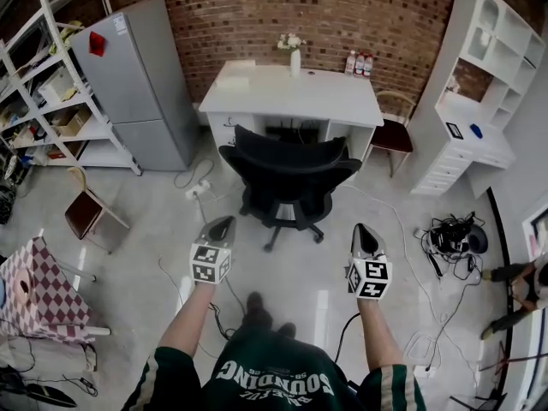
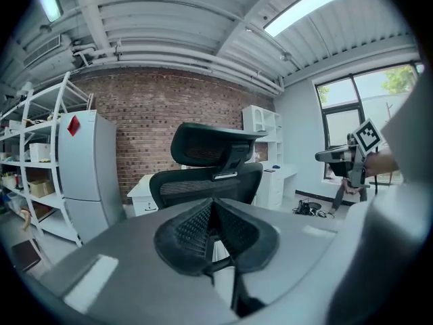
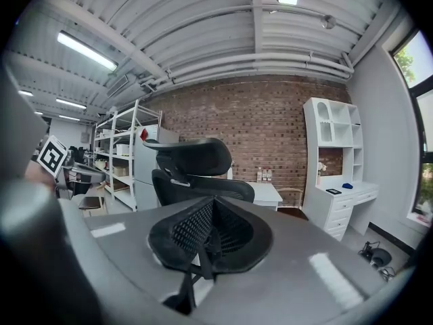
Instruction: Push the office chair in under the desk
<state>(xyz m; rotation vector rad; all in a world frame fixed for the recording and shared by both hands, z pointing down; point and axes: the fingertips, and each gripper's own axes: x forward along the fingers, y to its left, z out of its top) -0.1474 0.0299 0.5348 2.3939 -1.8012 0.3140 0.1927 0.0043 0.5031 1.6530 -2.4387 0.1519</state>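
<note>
Office chair of black mesh and moulded plastic (image 1: 287,176), with a curved headrest, two armrests and a star base, standing on the floor directly in front of the desk. Its backrest faces the person, its seat reaches toward the desk's kneehole, and its base lies outside the desk (not pushed in).

Red-brown brick wall (image 1: 257,11), rough and coursed, behind everything. Pale glossy floor (image 1: 291,289), streaked with reflected ceiling light. White cabinet with arched niches and drawers (image 1: 484,92) at right. White open metal rack (image 1: 38,92) at left, loaded with boxes. Tall grey smooth-faced refrigerator (image 1: 137,80) beside the rack. White rectangular flat-topped desk (image 1: 295,92) against the wall. Small wooden chair with a dark red seat (image 1: 86,211) at left, well apart from the office chair. Tangle of black cables (image 1: 452,234) on the floor at right.

Left gripper (image 1: 224,222) and right gripper (image 1: 360,228), each grey and tapering with a marker cube at its rear, held side by side and pointing at the chair's back, short of it and not touching. In the left gripper view the ribbed black pads (image 2: 189,229) are pressed together with nothing between them; the right gripper's pads (image 3: 186,232) meet likewise.

Slender white vase with pale flowers (image 1: 294,58) at the desk's rear edge.
</note>
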